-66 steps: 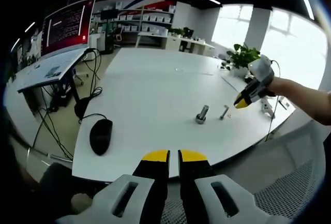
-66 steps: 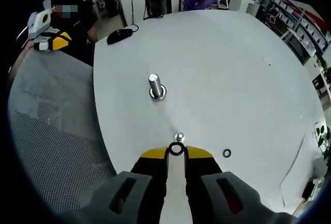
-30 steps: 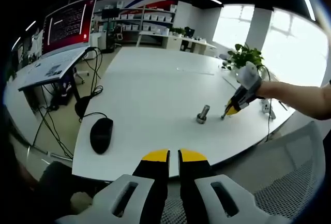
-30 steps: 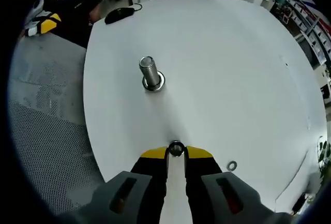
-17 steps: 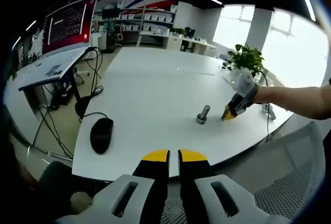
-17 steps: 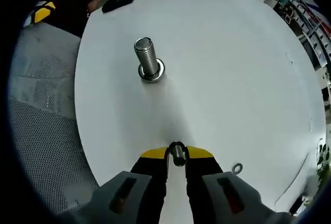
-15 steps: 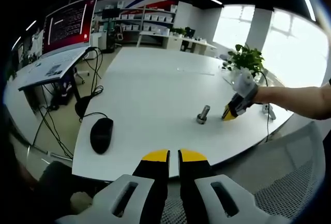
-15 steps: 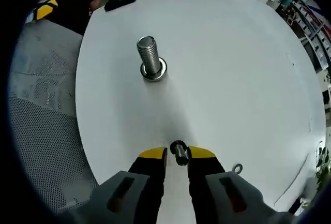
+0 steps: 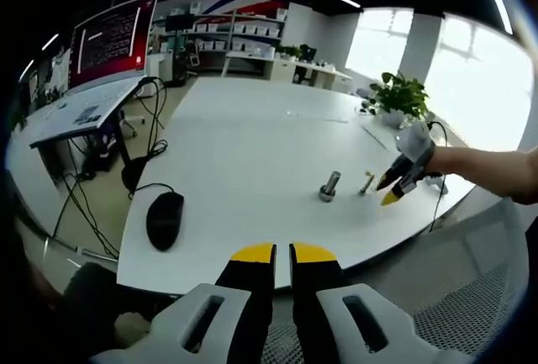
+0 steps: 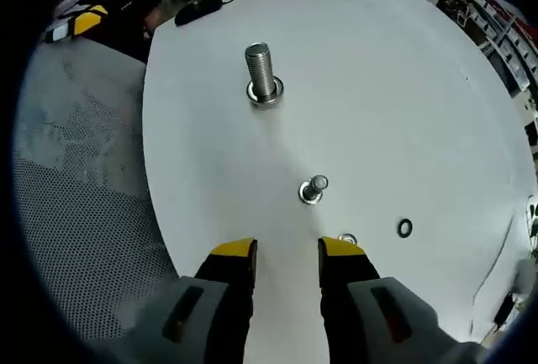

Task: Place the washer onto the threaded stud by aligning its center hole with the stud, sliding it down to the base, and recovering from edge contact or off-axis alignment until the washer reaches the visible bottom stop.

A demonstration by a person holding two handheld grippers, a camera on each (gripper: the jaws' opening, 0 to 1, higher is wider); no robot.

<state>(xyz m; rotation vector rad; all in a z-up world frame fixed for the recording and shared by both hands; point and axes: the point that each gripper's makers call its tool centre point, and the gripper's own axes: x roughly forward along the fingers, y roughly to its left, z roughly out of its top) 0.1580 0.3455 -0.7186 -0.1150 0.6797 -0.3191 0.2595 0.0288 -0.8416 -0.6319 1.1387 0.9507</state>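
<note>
Right gripper view: right gripper (image 10: 287, 250) gaped, empty, near small stud (image 10: 313, 188); washer (image 10: 405, 228) beyond. Left gripper (image 9: 282, 253) closed, empty. Risk: off-axis washer snagging threads.

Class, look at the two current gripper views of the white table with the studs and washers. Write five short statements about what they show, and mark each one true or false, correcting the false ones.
1. The right gripper has its jaws apart with nothing between them. True.
2. The large stud lies on its side on the table. False: it stands upright on its base.
3. The small stud stands nearer the right gripper than the large stud does. True.
4. The dark washer is threaded onto the small stud. False: it lies flat on the table, apart from both studs.
5. The left gripper holds the computer mouse. False: its jaws are closed on nothing, short of the mouse.
</note>
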